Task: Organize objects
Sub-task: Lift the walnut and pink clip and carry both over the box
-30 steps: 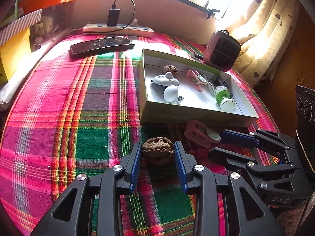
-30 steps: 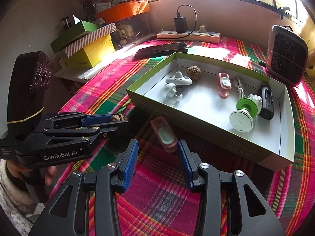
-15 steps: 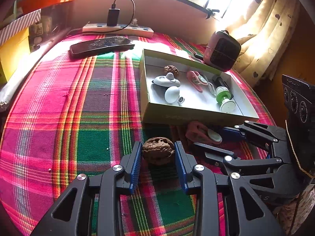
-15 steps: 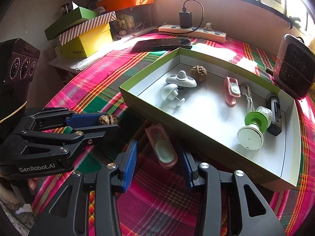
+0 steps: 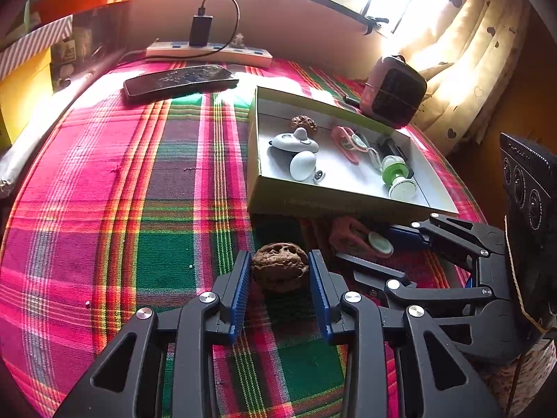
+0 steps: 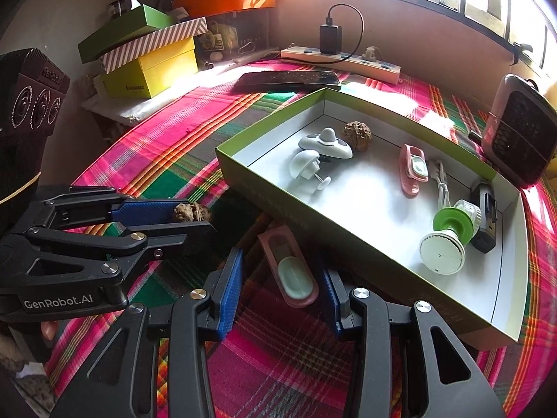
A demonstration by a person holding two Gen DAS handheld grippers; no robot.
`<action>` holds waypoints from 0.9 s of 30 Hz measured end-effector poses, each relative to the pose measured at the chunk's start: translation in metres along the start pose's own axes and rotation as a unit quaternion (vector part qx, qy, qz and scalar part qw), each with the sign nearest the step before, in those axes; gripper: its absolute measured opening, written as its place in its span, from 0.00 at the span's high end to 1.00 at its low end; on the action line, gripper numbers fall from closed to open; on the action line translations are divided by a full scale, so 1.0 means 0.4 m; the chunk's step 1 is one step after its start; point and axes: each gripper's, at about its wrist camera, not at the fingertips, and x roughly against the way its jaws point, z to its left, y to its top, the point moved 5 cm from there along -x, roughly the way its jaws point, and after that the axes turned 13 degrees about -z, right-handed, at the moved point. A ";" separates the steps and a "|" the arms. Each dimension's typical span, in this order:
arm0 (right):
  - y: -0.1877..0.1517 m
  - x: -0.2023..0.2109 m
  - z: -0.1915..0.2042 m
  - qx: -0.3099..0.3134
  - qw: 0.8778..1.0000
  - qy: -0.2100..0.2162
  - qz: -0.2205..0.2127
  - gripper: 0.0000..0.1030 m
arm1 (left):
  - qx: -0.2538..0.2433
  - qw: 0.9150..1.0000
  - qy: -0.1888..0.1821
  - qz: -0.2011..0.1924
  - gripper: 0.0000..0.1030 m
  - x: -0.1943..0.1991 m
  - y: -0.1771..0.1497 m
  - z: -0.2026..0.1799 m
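Note:
A brown walnut (image 5: 280, 266) lies on the plaid cloth between the fingers of my left gripper (image 5: 280, 271), which is open around it with small gaps either side. The walnut also shows in the right wrist view (image 6: 191, 211). A pink clip with a pale green pad (image 6: 290, 268) lies on the cloth just in front of the green box (image 6: 264, 202). My right gripper (image 6: 282, 278) is open with its fingers on either side of the clip. The box holds a second walnut (image 6: 357, 135), white mushroom-shaped pieces (image 6: 308, 167), a pink clip (image 6: 412, 169) and a green-and-white piece (image 6: 447, 237).
A black phone (image 5: 181, 80) and a white power strip (image 5: 209, 54) lie at the far side. A pink heater (image 5: 393, 92) stands behind the box. Stacked yellow, striped and green boxes (image 6: 149, 55) sit at the far left. The plaid cloth (image 5: 104, 191) covers the table.
My right gripper has moved forward so its fingers now flank the pink clip. My left gripper stays around the walnut, barely moved.

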 end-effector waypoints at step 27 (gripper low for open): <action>0.001 0.003 -0.017 -0.009 1.000 -0.012 -0.002 0.82 | -0.021 1.000 0.013 -0.007 0.70 -0.005 0.004 -0.004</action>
